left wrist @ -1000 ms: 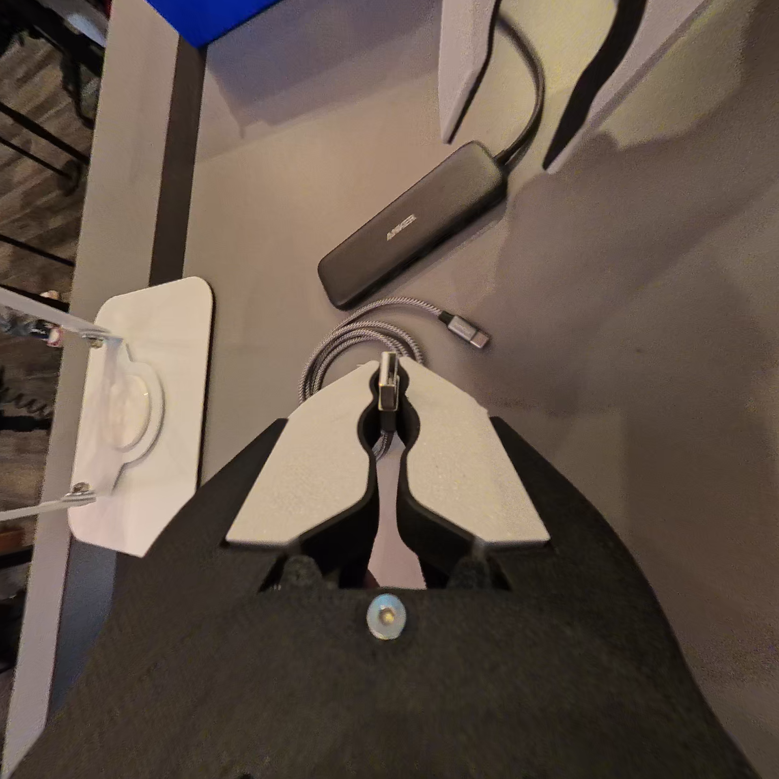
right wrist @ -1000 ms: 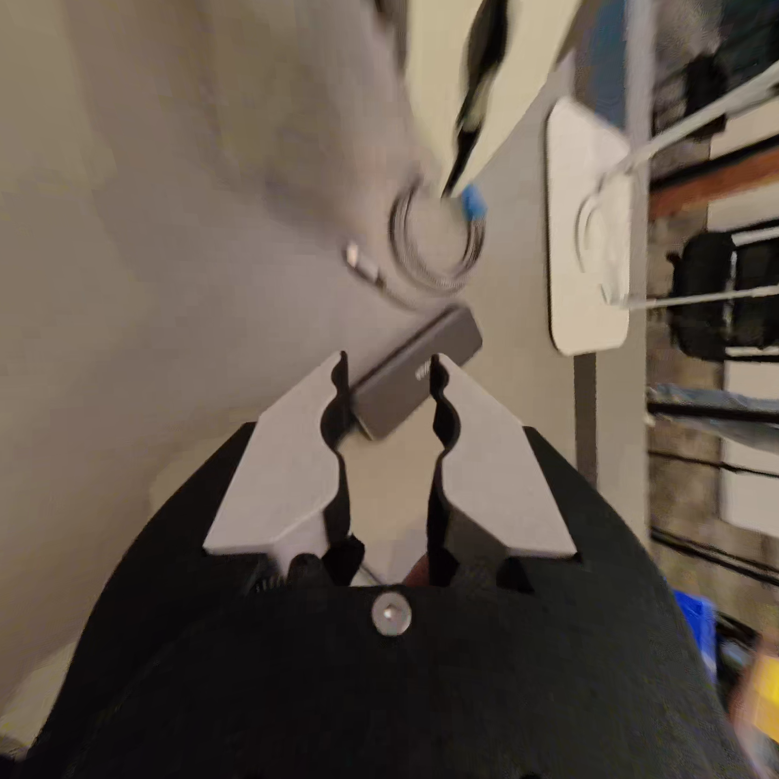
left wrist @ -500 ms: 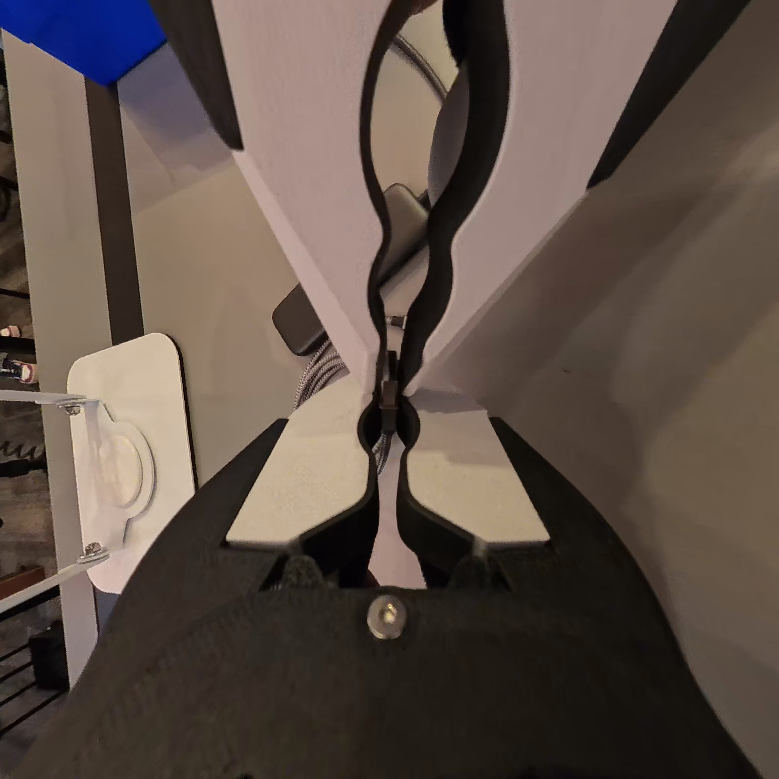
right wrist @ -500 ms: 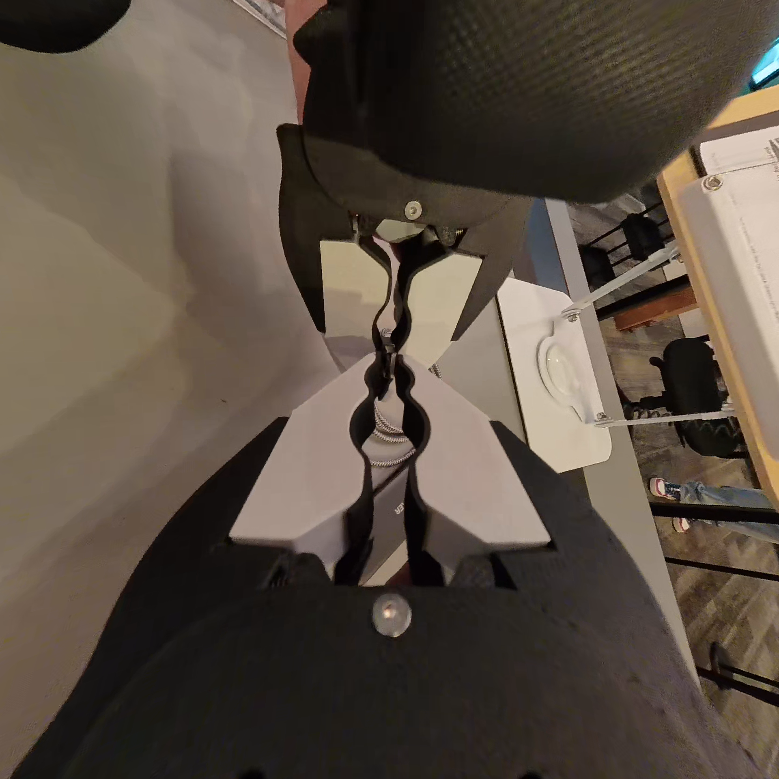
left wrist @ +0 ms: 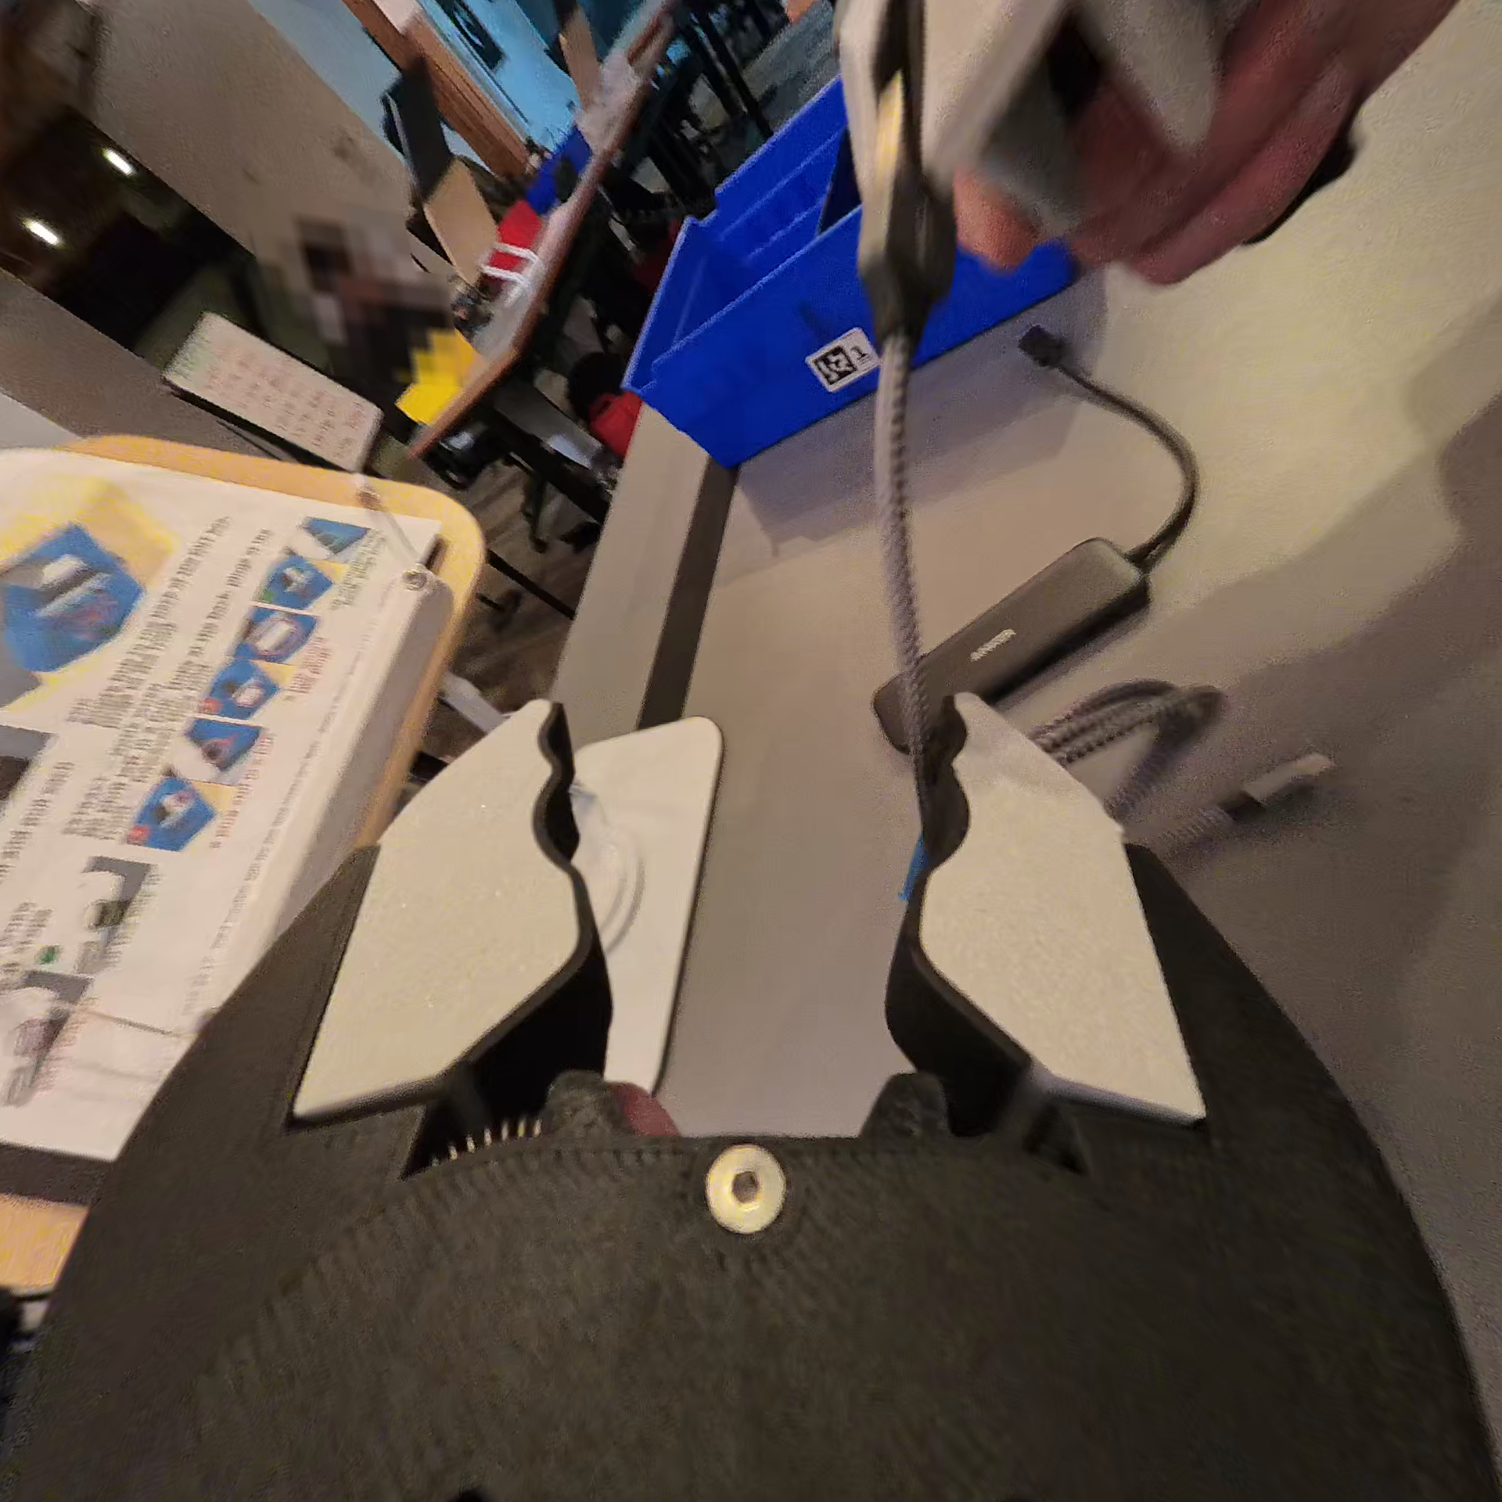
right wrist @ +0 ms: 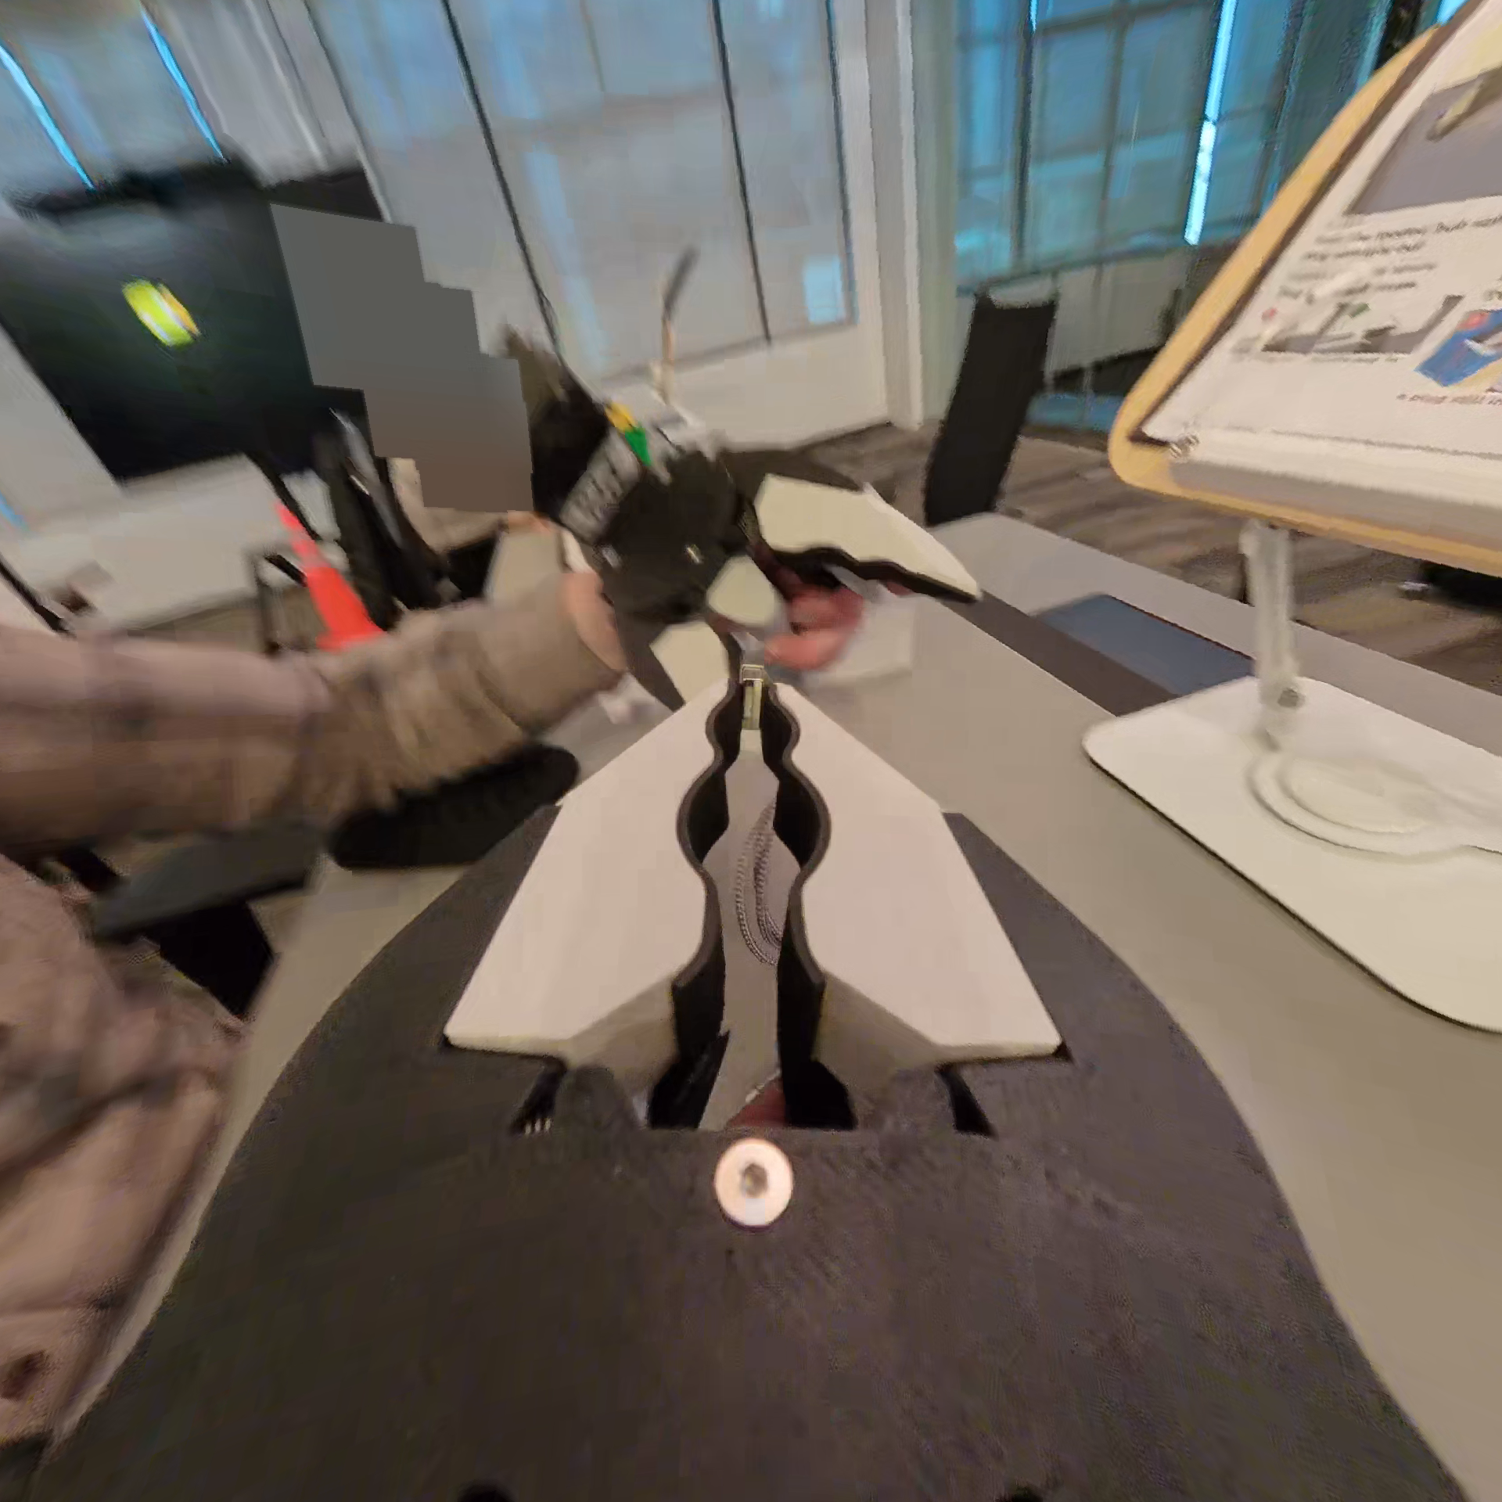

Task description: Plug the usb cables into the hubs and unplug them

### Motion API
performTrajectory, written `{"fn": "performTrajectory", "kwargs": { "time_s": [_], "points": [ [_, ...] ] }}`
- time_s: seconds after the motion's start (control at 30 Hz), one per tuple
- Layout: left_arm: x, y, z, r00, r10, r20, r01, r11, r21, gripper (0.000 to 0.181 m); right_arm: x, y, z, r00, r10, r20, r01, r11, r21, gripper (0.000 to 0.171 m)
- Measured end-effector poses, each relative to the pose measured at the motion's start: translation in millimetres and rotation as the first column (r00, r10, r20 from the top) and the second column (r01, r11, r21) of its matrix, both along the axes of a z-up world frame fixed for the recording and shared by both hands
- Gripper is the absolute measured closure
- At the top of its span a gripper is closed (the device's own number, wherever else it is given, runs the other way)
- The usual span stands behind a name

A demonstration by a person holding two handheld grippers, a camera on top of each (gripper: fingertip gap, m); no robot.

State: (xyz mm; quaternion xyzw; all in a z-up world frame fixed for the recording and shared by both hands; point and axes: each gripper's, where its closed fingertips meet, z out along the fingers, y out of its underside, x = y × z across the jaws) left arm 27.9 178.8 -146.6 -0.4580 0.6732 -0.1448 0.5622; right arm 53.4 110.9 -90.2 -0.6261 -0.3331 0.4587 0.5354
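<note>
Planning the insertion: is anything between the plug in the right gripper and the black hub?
Nothing visible does. The flat black rectangular hub lies uncovered on the grey table; only the gripped grey braided cable hangs before its near end.

The left tongs [left wrist: 756, 756] gape wide, their pale fingers [left wrist: 455, 918] well apart with nothing between them. The right tongs [right wrist: 752, 715] are pinched nearly together, tips clamped on a USB plug [right wrist: 752, 703]. A sleeved arm [right wrist: 325, 731] carries the left tongs level ahead.
</note>
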Motion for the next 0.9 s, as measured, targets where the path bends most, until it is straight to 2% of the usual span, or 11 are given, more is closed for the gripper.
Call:
{"fn": "performTrajectory", "kwargs": {
  "time_s": [0.03,0.1,0.2,0.3,0.37,0.43,0.5,0.57,0.7,0.8,0.9],
  "points": [
    [-2,0,5,0.999,-0.015,0.038,0.014,0.999,0.034,0.094,-3,-6,13,0.997,0.032,-0.069,-0.033,0.999,-0.014,0.169],
    [-5,-2,13,0.994,-0.052,0.092,0.046,0.997,0.063,0.111,-11,-21,33,0.985,0.093,-0.144,-0.092,0.996,0.009,0.17],
    [-19,-13,47,0.957,-0.149,0.248,0.175,0.981,-0.087,0.126,-8,-28,52,0.976,0.099,-0.196,-0.09,0.995,0.051,0.169],
    [-38,-23,89,0.881,-0.217,0.42,0.319,0.928,-0.191,0.127,2,-20,54,0.98,0.056,-0.19,-0.043,0.996,0.074,0.17],
    [-43,-36,108,0.842,-0.277,0.462,0.413,0.883,-0.222,0.134,2,-17,52,0.98,0.052,-0.192,-0.04,0.997,0.062,0.169],
    [-53,-53,124,0.786,-0.354,0.508,0.534,0.802,-0.268,0.138,9,-13,57,0.977,0.031,-0.211,-0.015,0.997,0.077,0.169],
    [-51,-57,102,0.858,-0.382,0.344,0.486,0.82,-0.302,0.133,18,-8,60,0.974,0.002,-0.225,0.014,0.998,0.067,0.17],
    [-48,-46,84,0.92,-0.323,0.221,0.377,0.884,-0.276,0.138,19,-8,56,0.981,-0.002,-0.192,0.013,0.998,0.059,0.17],
    [-21,-12,86,0.951,-0.141,0.274,0.156,0.987,-0.033,0.137,1,-19,47,0.987,0.058,-0.147,-0.056,0.998,0.015,0.169],
    [7,9,62,0.975,-0.053,0.214,0.0,0.971,0.237,0.124,-17,-35,51,0.977,0.135,-0.166,-0.137,0.991,0.002,0.17],
    [32,3,45,0.967,-0.073,0.245,-0.015,0.941,0.337,0.109,-25,-50,66,0.956,0.19,-0.223,-0.189,0.982,0.024,0.17]
  ]
}}
